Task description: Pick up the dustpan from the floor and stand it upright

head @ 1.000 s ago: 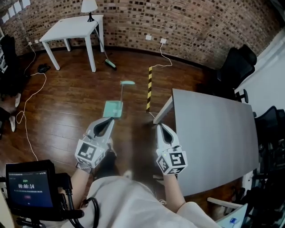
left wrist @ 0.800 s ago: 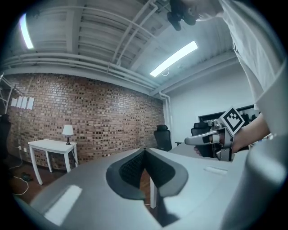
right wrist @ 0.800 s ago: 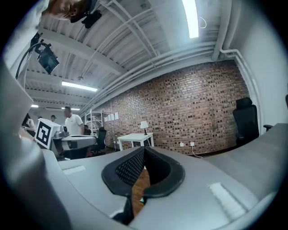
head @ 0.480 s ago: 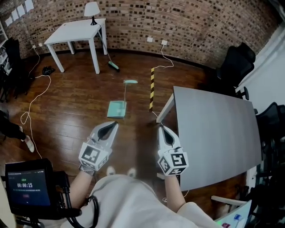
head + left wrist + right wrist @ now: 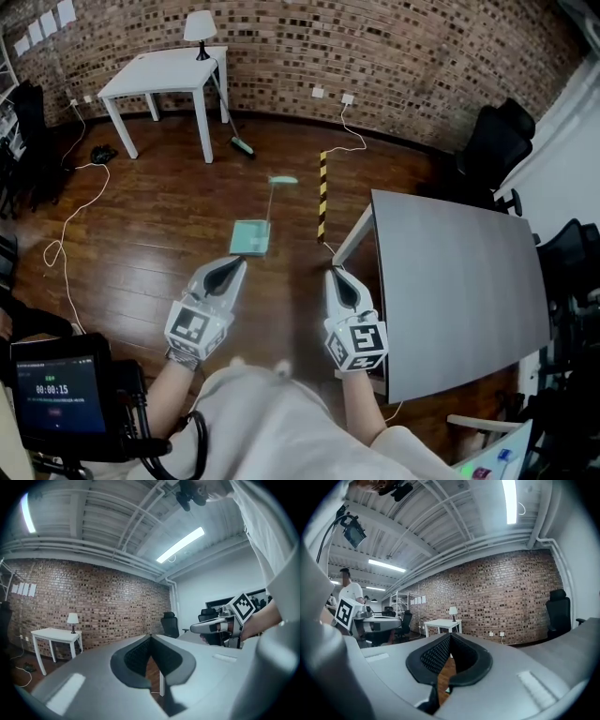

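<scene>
A mint-green dustpan (image 5: pixel 250 237) lies flat on the wooden floor, its thin handle running away to a green grip (image 5: pixel 283 180). In the head view my left gripper (image 5: pixel 237 263) is held just short of the pan's near edge, jaws shut and empty. My right gripper (image 5: pixel 332 275) is level with it to the right, beside the grey table's corner, also shut with nothing in it. Both gripper views look level across the room over closed tips; the left gripper (image 5: pixel 150 636) and the right gripper (image 5: pixel 450 635) show no dustpan.
A grey table (image 5: pixel 459 291) stands close on the right, a yellow-black striped strip (image 5: pixel 323 197) on the floor by its corner. A white table (image 5: pixel 159 75) with a lamp and a leaning broom (image 5: pixel 232 122) stand at the brick wall. White cables (image 5: pixel 66 234) trail at left; black chairs at right.
Both grippers have moved forward over the floor together, staying shut. The dustpan now lies nearer to the left gripper's tip.
</scene>
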